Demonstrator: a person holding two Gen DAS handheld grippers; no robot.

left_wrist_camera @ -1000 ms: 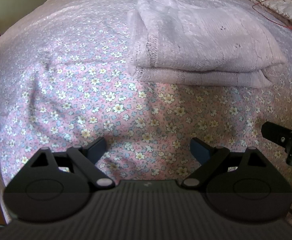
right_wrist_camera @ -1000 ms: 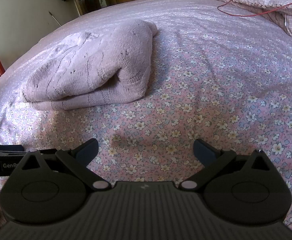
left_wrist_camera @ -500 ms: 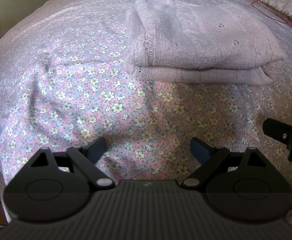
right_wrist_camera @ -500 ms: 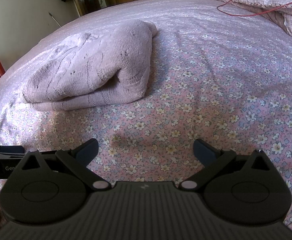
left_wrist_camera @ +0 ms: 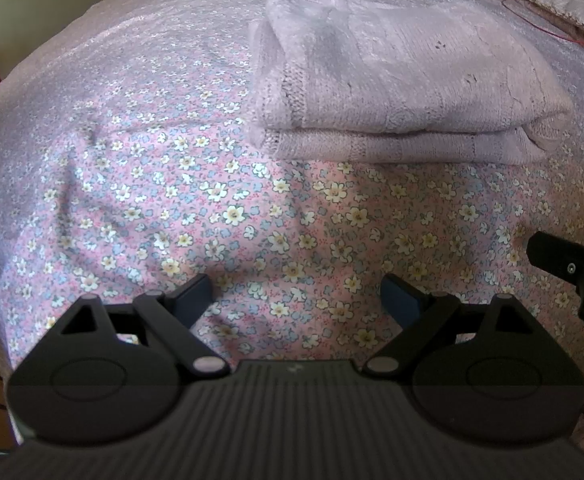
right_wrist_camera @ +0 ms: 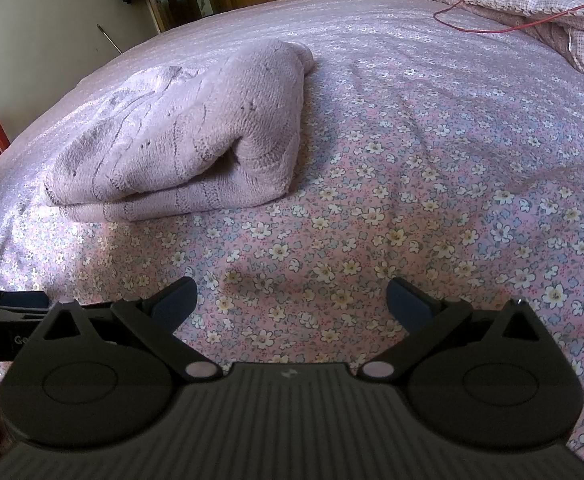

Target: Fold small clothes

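Floral bedsheet (left_wrist_camera: 251, 216) fills our view, folded lilac knit sweater (left_wrist_camera: 404, 92) lying on it ahead; our left gripper (left_wrist_camera: 298, 300) and right gripper (right_wrist_camera: 292, 300) hover spread wide, empty, well short of it.

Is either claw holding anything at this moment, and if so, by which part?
Nothing is held. The left claw and right claw are both open over the floral bedsheet, apart from the folded knit garment.
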